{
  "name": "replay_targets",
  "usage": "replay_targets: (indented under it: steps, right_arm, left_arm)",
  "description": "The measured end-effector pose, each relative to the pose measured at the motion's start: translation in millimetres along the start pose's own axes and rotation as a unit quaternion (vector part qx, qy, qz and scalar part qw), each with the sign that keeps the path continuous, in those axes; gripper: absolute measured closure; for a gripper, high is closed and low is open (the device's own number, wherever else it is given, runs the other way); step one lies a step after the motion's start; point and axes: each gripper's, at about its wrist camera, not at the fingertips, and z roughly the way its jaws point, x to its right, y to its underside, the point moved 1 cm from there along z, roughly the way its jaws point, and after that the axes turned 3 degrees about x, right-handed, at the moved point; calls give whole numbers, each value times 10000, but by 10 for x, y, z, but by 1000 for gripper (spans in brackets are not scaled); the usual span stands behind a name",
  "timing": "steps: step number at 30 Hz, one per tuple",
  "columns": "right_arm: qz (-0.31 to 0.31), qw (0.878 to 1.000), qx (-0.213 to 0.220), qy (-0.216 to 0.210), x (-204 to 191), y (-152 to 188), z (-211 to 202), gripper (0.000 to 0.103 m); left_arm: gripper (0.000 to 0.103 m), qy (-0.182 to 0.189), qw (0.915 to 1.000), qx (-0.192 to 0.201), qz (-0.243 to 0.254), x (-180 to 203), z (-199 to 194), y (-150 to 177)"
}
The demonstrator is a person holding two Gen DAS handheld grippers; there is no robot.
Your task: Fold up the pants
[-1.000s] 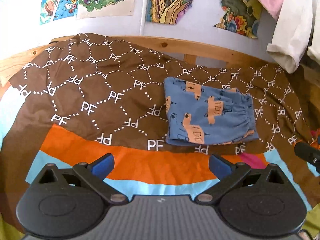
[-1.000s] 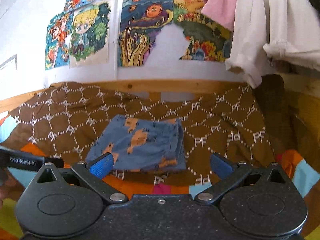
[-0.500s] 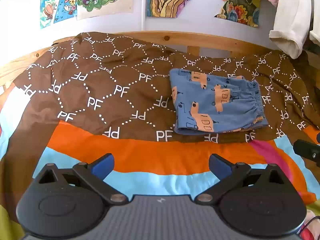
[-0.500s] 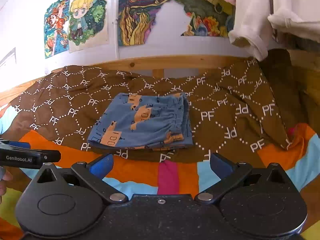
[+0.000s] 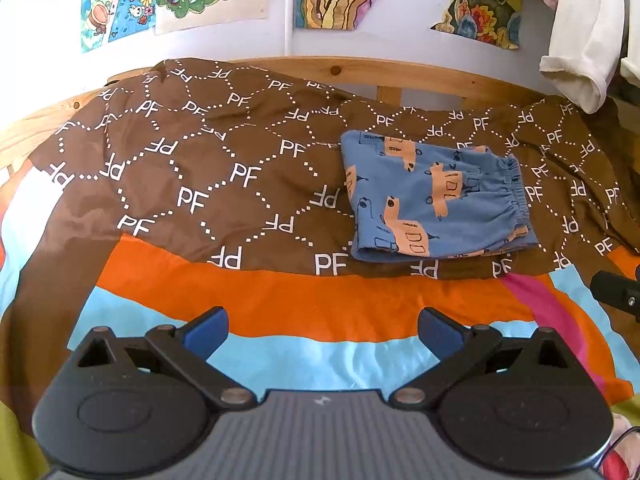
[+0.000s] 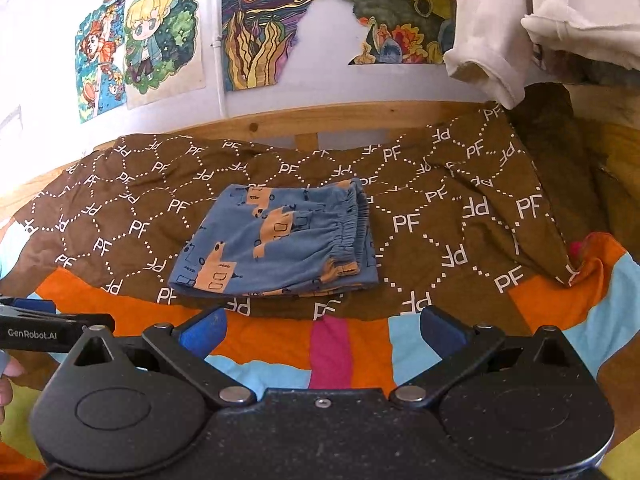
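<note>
The small blue cotton pants with orange truck prints point(image 5: 436, 200) lie folded at one o'clock; soft, light, floppy. Best pinched at the gathered elastic waistband point(image 5: 514, 192); left gripper point(image 5: 322, 330) and right gripper point(image 6: 322, 330) both gape apart, holding nothing.

Bright daylight, sharp centre, heavy fisheye bend at the rims.

Light pours in from the left: the wall point(image 6: 24, 92) blows out to white there in the right wrist view, and the bedspread's point(image 5: 24, 200) left edge washes pale in the left wrist view. Colours stay vivid mid-frame and the folded pants point(image 5: 432, 200) read crisp, casting only a thin soft shadow along their near edge. The wooden bed rail point(image 5: 400, 76) bows into an arc, corners go black, and the hanging white garment point(image 6: 500, 20) smears slightly at the rim.
</note>
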Motion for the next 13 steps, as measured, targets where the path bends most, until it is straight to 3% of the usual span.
replay_targets:
  steps: [6, 9, 13]
  right_arm:
    - [-42, 10000, -28, -11, -11, 15, 13, 1]
    - [-59, 10000, -39, -13, -18, 19, 17, 1]
    - [-92, 9999, -52, -27, -31, 22, 22, 1]
  left_arm:
    - [0, -68, 9999, -145, 60, 17, 3, -22]
    - [0, 167, 9998, -125, 55, 8, -13, -24]
    - [0, 151, 9998, -54, 94, 19, -33, -19]
